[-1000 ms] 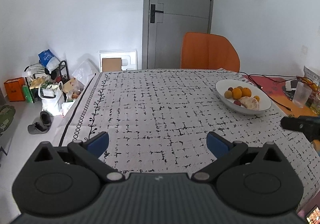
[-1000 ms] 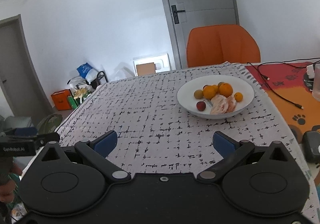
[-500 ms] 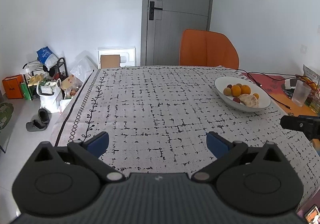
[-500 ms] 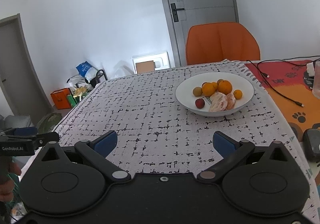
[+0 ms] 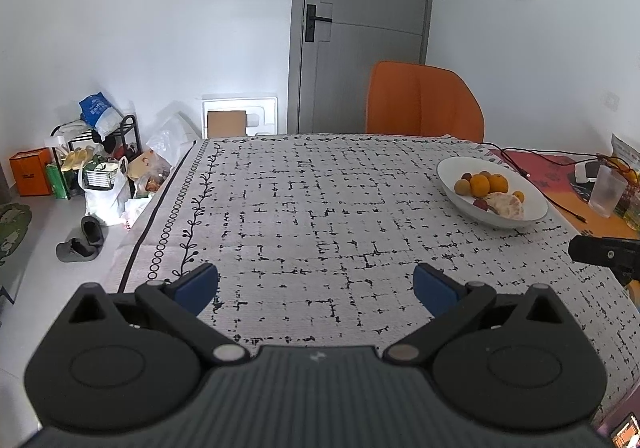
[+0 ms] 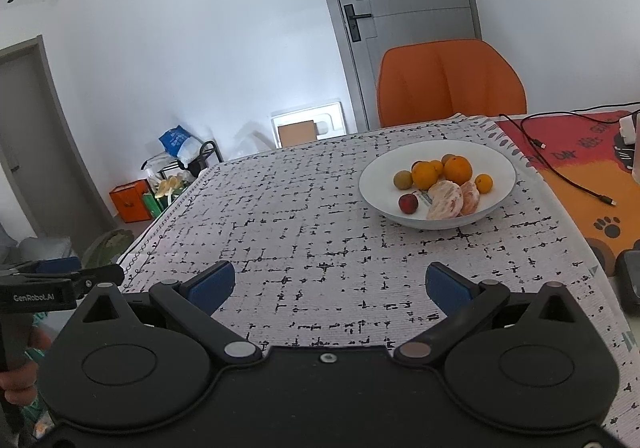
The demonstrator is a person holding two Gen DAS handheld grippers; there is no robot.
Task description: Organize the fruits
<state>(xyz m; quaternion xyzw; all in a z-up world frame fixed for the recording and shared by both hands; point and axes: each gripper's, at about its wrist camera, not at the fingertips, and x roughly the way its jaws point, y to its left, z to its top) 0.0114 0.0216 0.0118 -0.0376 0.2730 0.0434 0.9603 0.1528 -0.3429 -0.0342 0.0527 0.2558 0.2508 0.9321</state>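
One round white bowl, smooth.

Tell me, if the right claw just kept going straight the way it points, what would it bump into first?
Probably just the patterned tablecloth. The right claw is open, empty and aimed across bare cloth; the white bowl of fruit sits off to its right, likely outside that line. Depth is hard to judge in this fisheye view.

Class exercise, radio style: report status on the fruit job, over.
Left gripper open, empty. Right gripper open, empty. Fruit all in white bowl, untouched. Tablecloth between gripper and bowl bare.
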